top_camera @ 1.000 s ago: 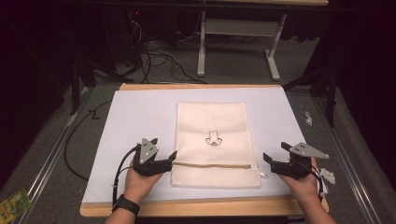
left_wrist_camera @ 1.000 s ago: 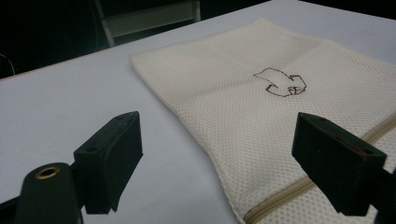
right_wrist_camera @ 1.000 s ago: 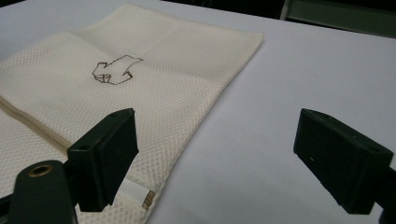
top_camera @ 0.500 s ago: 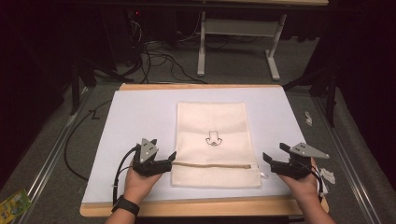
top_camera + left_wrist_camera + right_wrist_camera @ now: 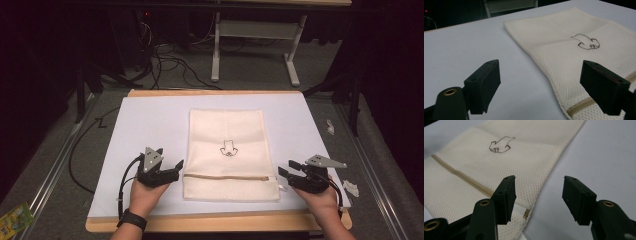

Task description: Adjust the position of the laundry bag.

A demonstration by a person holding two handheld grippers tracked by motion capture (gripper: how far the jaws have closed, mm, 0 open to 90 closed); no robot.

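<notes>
A cream mesh pouch (image 5: 227, 130) lies flat on the white sheet (image 5: 150, 125), with a small stitched drawing (image 5: 228, 150) at its middle and a tan zipper (image 5: 230, 176) across its near end. My left gripper (image 5: 178, 170) rests at the zipper's left end, jaws wide open on either side of the pouch's edge (image 5: 554, 82). My right gripper (image 5: 285, 168) sits at the zipper's right end. Its jaws have just been closing and still stand apart above the pouch corner (image 5: 524, 220) near the zipper pull (image 5: 526, 213), pressing on nothing.
The sheet covers a wooden table (image 5: 215, 220) whose front edge runs just under my wrists. Behind the table stand a desk frame (image 5: 250, 45) and loose cables (image 5: 165, 55) on the floor. White scraps (image 5: 350, 187) lie off the sheet at right.
The right gripper's jaws stand a little closer together than before. Both hands and the pouch have kept their places.
</notes>
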